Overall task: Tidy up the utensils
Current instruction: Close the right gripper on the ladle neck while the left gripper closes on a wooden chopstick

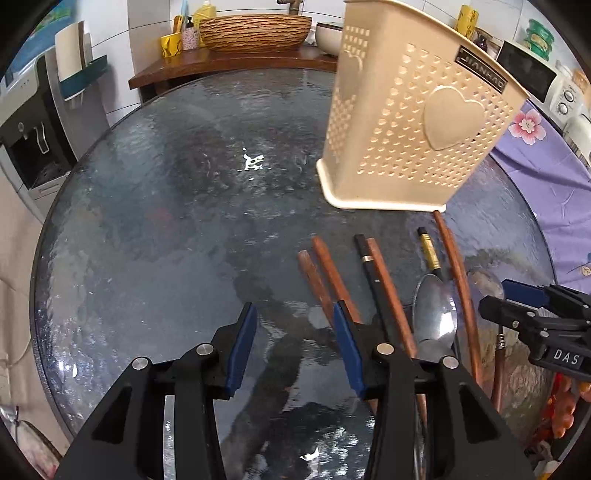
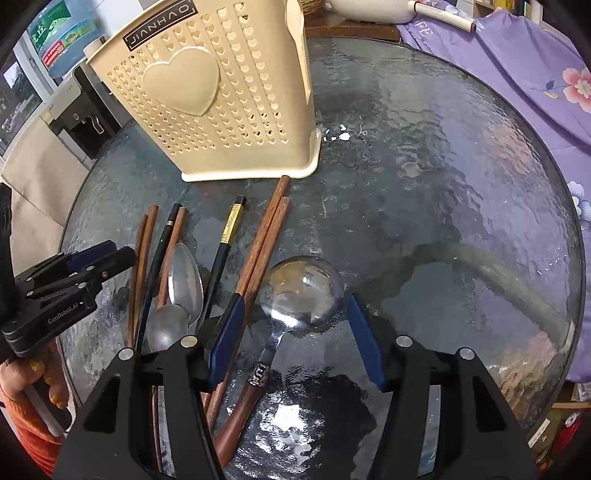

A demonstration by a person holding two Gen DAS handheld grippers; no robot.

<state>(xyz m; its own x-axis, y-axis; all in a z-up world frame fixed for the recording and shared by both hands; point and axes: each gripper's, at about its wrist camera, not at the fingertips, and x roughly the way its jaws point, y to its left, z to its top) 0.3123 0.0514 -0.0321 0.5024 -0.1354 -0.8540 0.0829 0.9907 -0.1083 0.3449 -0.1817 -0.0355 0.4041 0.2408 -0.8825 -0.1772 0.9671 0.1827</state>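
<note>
A cream perforated utensil holder [image 1: 410,122] with a heart stands on the round glass table [image 1: 166,221]; it also shows in the right wrist view [image 2: 221,96]. In front of it lie several brown wooden chopsticks [image 2: 262,236], black chopsticks [image 2: 225,251], two steel spoons [image 2: 184,280] and a ladle [image 2: 301,291] with a wooden handle. My left gripper [image 1: 295,343] is open and empty, just left of the chopsticks [image 1: 332,280]. My right gripper [image 2: 295,339] is open, its jaws on either side of the ladle's neck, above it.
A wooden shelf [image 1: 229,62] with a woven basket [image 1: 255,31] and cups stands behind the table. A purple floral cloth [image 2: 517,74] lies at the right. A water dispenser [image 1: 33,133] stands at the left.
</note>
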